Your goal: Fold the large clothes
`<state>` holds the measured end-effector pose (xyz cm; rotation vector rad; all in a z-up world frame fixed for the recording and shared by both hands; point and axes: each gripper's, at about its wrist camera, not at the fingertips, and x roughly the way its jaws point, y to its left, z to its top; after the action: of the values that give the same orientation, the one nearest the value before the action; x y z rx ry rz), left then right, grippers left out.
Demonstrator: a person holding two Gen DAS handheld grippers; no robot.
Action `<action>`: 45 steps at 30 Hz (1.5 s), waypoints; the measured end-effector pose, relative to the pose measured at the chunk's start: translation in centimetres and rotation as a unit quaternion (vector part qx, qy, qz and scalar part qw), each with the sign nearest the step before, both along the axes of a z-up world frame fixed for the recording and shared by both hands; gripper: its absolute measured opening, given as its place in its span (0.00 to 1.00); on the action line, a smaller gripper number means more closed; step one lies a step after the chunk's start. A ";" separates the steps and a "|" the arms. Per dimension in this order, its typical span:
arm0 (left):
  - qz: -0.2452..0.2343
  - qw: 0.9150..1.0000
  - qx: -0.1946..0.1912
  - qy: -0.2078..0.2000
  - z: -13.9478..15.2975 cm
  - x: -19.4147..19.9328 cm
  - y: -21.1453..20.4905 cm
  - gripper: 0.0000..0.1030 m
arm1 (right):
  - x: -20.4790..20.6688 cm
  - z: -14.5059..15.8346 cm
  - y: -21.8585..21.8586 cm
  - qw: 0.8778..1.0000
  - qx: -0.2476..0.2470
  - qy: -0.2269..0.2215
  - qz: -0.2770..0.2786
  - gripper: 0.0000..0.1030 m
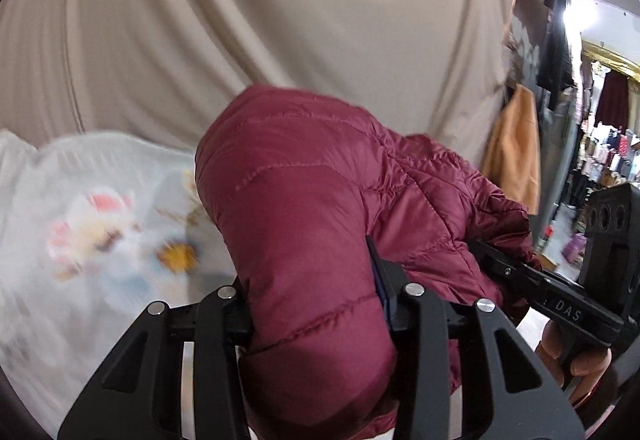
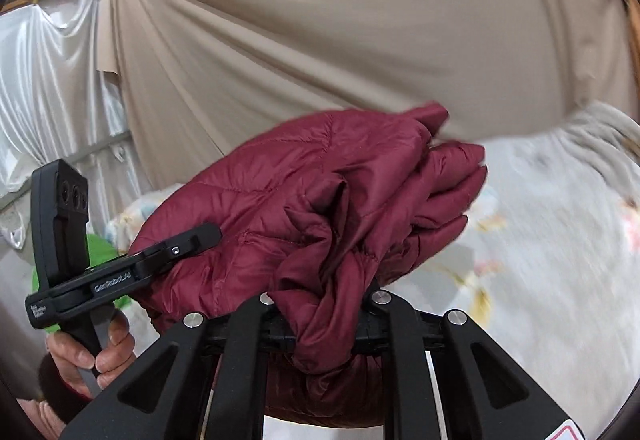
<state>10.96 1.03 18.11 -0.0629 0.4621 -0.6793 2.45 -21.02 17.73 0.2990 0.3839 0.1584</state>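
Black jaws of the left gripper (image 1: 316,304) fill the bottom of its own view, clamped at a middling gap on a thick roll of the jacket (image 1: 312,200), a maroon quilted puffer bunched up and lifted clear of the sheet (image 1: 80,240) (pale, with a blurred floral print). Right of that roll, in the same view, the right gripper (image 1: 486,252) reaches in from the side and bites the jacket's gathered edge, a hand (image 1: 576,360) under its handle. Behind hangs a beige curtain (image 1: 280,0), with an orange garment (image 1: 516,148) at its right edge.

From the right wrist, the left gripper (image 2: 200,236) lies against the jacket (image 2: 300,200) at left, held by a hand (image 2: 92,352). Centre, the right gripper (image 2: 324,310) is pinched narrow on a twisted fold. Farther right, the sheet (image 2: 540,260) blurs.
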 end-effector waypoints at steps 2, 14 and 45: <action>0.019 1.000 0.009 0.005 -1.5 2.9 0.5 0.43 | 3.6 -1.9 -0.1 1.000 0.012 0.019 0.008 0.14; 0.085 0.990 0.059 0.097 -11.1 8.7 3.3 0.71 | 6.4 -10.3 -1.7 0.989 0.023 0.135 -0.053 0.31; 0.131 0.977 0.105 0.134 -15.4 6.4 1.9 0.76 | 10.6 -7.7 0.9 0.988 -0.048 0.129 -0.068 0.00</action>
<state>17.37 2.92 2.69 -0.0158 0.7689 -0.3593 13.06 -20.09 10.02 0.2494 0.6241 -0.0342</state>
